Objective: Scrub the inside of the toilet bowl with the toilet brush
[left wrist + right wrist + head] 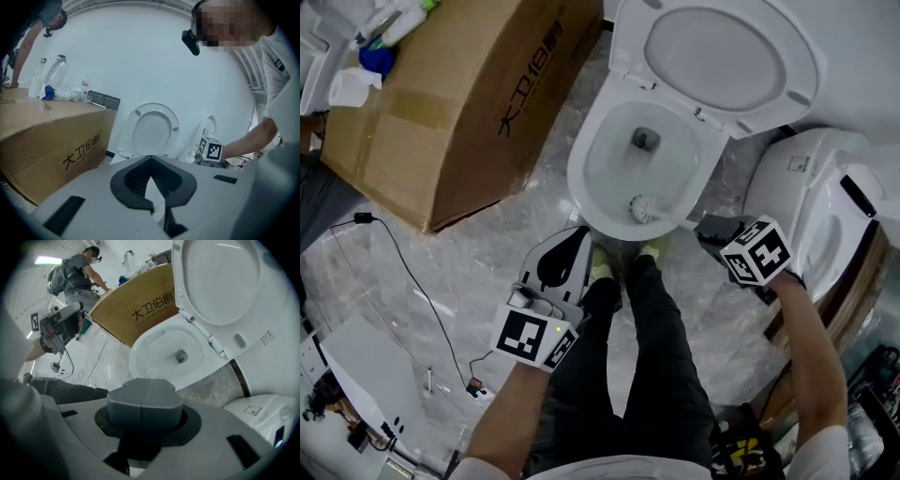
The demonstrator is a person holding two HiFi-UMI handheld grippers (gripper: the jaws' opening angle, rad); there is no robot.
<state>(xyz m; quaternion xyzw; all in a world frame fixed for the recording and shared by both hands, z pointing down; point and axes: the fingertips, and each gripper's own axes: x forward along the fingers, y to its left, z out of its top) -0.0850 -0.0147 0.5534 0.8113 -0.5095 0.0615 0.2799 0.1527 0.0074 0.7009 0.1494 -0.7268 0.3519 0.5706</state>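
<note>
Brown cardboard box (459,103) stands on grey marble floor (478,253), left of the white ceramic toilet bowl (578,159), lid raised. White toilet brush (643,208): bristle head inside the bowl at its near wall. Handle runs over the rim into right gripper (706,226), jaws clamped on it. Left gripper (581,234) is near the bowl's front, jaws together, empty.

Black trousers (649,375), white shirt (614,467), yellow-green shoes (601,268)

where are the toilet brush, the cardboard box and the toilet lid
toilet brush (641,208), head view, its bristle head
cardboard box (478,80), head view, its top face
toilet lid (722,49), head view, its inner face
</note>
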